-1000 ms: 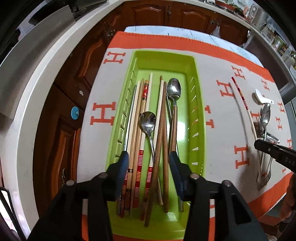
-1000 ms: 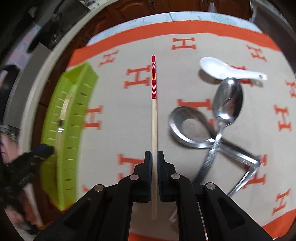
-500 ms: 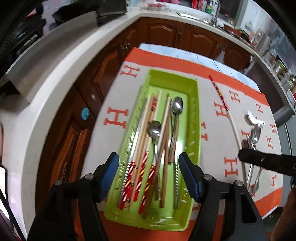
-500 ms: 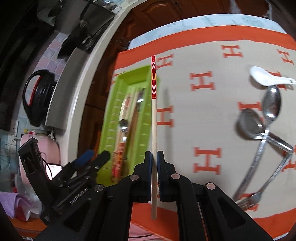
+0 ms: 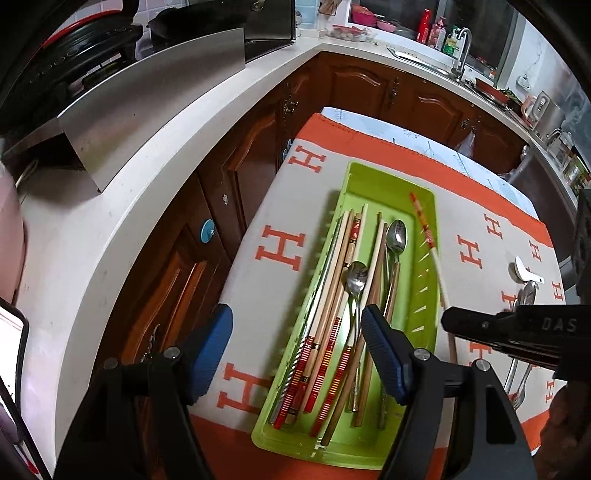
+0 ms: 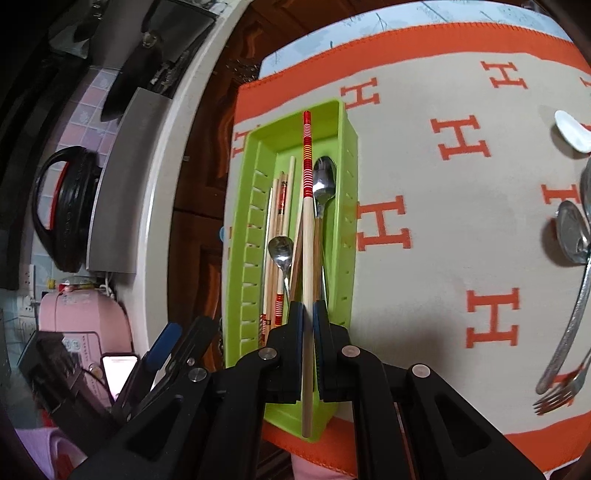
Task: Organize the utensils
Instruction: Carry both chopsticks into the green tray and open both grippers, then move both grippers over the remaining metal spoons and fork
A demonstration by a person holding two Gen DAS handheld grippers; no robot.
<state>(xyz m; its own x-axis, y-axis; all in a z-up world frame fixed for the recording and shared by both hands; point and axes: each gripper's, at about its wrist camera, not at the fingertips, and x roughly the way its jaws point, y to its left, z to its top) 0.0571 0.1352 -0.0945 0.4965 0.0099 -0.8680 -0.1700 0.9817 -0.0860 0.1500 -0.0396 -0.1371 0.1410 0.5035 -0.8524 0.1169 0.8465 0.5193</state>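
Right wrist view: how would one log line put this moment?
right tongs: shut on chopstick | above green tray | left tongs: opening, empty

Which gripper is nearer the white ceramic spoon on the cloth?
Right. The right gripper, holding a red-striped chopstick, sits between tray and white ceramic spoon; the opening left gripper hangs beyond.

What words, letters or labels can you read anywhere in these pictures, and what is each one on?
"H": large orange letters repeated across the beige tablecloth.
"DAS": white letters on the side of the right gripper, cut off at the picture's edge.
Labels on the bottles beside the sink: too small to read.
Screen of the phone: glowing, unreadable.
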